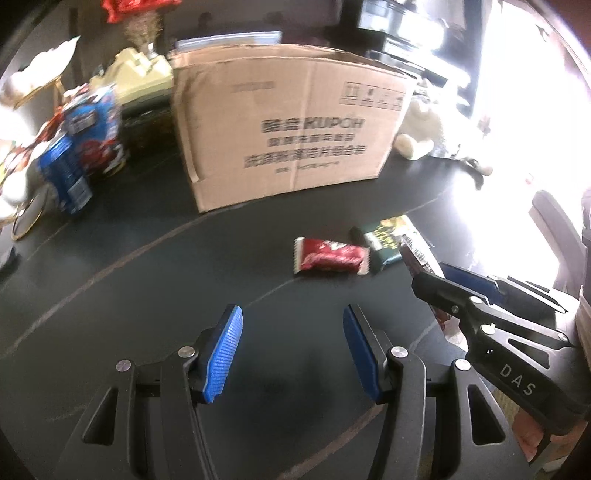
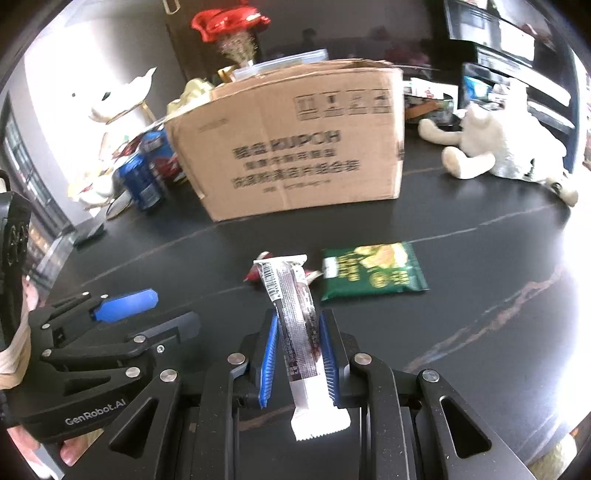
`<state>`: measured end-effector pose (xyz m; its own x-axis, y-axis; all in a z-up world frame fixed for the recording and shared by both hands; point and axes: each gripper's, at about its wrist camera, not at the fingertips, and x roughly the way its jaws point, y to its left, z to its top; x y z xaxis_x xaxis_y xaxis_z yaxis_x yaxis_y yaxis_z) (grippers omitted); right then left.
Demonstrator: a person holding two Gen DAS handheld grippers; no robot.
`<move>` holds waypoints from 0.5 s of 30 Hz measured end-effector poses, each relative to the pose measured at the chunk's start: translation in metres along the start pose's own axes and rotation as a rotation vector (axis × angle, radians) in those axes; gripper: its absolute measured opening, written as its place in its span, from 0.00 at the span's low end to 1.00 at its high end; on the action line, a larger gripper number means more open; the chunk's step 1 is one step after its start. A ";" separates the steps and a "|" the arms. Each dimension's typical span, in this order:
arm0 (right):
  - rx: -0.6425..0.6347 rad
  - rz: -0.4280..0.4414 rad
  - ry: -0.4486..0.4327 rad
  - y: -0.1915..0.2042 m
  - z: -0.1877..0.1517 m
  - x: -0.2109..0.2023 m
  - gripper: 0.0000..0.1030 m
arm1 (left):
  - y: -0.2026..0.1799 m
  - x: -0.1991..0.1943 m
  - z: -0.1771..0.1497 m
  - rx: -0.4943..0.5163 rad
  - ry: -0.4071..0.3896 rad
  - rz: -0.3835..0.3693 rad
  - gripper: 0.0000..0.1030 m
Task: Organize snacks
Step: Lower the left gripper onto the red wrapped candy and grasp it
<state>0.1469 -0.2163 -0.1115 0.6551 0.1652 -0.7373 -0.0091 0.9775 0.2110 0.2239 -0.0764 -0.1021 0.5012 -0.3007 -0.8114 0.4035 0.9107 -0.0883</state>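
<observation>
My right gripper (image 2: 299,325) is shut on a silver and brown snack bar (image 2: 293,288), held upright above the dark table. The same bar (image 1: 415,254) shows at the right of the left wrist view, in the right gripper (image 1: 439,277). A red snack packet (image 1: 330,256) and a green chips bag (image 1: 388,236) lie on the table ahead. In the right wrist view the bar hides most of the red packet (image 2: 258,271), with the green chips bag (image 2: 373,273) beside it. An open-topped cardboard box (image 1: 291,122) (image 2: 295,147) stands behind them. My left gripper (image 1: 291,354) (image 2: 166,312) is open and holds nothing.
Blue snack packs and cans (image 1: 81,147) (image 2: 144,181) stand left of the box. A white plush toy (image 2: 491,147) sits to its right. A vase with red decoration (image 2: 232,29) is behind the box. The dark table (image 1: 147,277) has bare surface in front of the box.
</observation>
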 end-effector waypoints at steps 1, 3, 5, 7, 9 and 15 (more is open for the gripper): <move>0.007 -0.004 -0.005 -0.003 0.001 0.000 0.23 | -0.003 0.003 0.003 0.011 0.000 -0.007 0.54; 0.020 -0.016 -0.015 -0.009 0.002 0.001 0.23 | -0.009 0.011 0.009 0.037 0.010 -0.015 0.55; 0.035 -0.023 -0.020 -0.016 0.001 0.002 0.23 | -0.014 0.018 0.013 0.052 0.015 -0.012 0.55; 0.049 -0.031 -0.023 -0.022 0.002 0.004 0.23 | -0.020 0.026 0.017 0.070 0.026 -0.020 0.55; 0.058 -0.041 -0.027 -0.028 0.001 0.005 0.23 | -0.025 0.035 0.020 0.085 0.038 -0.029 0.56; 0.099 -0.042 -0.039 -0.043 0.005 0.010 0.23 | -0.034 0.052 0.029 0.107 0.051 -0.048 0.61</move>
<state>0.1575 -0.2575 -0.1248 0.6821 0.1170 -0.7219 0.0930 0.9652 0.2442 0.2589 -0.1314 -0.1246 0.4409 -0.3263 -0.8361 0.5068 0.8594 -0.0682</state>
